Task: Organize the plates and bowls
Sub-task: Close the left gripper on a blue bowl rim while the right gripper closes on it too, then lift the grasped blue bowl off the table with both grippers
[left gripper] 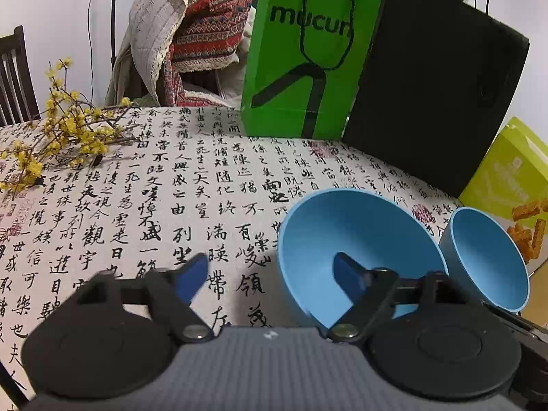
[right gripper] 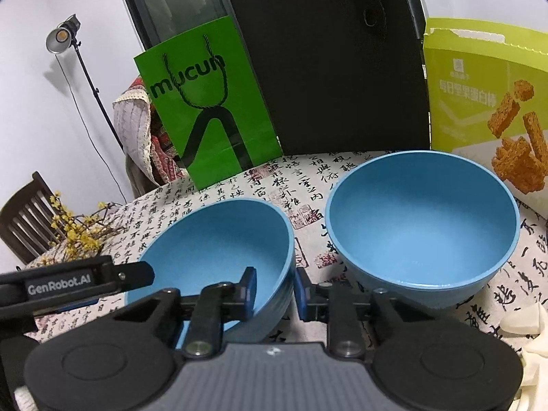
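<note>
We have two blue bowls side by side on the worktop [right gripper: 308, 185] — not yet stacked. Our right gripper [right gripper: 275, 291] pinches the near bowl [right gripper: 219, 250] by its rim; the left gripper [left gripper: 270, 274] straddles the opposite rim, jaws apart. The far bowl [right gripper: 421, 226] waits — no plates visible.

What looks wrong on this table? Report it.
The left blue bowl is tipped off level, its rim pinched by the right gripper, while the other blue bowl sits upright. Nothing looks spilled or broken.
</note>
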### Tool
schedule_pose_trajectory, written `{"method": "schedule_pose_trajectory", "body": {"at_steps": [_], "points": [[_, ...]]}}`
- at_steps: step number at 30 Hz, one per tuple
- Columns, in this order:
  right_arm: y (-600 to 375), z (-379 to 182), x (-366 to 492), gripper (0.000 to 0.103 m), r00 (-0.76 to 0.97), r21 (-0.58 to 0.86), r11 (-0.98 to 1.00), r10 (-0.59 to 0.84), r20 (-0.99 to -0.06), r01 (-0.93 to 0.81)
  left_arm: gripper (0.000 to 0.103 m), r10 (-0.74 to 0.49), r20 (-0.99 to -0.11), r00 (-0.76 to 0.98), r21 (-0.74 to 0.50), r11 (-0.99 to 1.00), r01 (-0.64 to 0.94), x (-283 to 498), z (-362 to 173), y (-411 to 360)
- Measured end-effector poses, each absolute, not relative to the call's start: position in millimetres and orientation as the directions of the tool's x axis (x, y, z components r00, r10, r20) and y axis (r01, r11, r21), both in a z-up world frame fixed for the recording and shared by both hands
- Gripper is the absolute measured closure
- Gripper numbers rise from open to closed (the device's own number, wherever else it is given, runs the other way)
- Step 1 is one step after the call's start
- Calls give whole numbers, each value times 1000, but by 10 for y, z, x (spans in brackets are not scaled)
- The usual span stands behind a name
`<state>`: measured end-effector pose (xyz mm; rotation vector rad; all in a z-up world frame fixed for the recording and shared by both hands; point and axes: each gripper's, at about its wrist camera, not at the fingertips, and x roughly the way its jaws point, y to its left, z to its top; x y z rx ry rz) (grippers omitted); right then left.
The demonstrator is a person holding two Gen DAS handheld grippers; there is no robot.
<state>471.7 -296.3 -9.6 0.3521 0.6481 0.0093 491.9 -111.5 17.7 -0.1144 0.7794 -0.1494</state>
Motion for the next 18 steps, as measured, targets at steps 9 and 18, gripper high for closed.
{"method": "schedule_pose_trajectory", "body": {"at_steps": [9,18], "points": [[-2957,-100,4724,83,801,311,945,106,-589,103,65,-190,-692,696,-147,982,122,4935,144,-1235],[-2946,-107,4726,84,802,299,948,96,-590,107,82,-184,-682,707,-138,983,123,4925,135,-1255]]}}
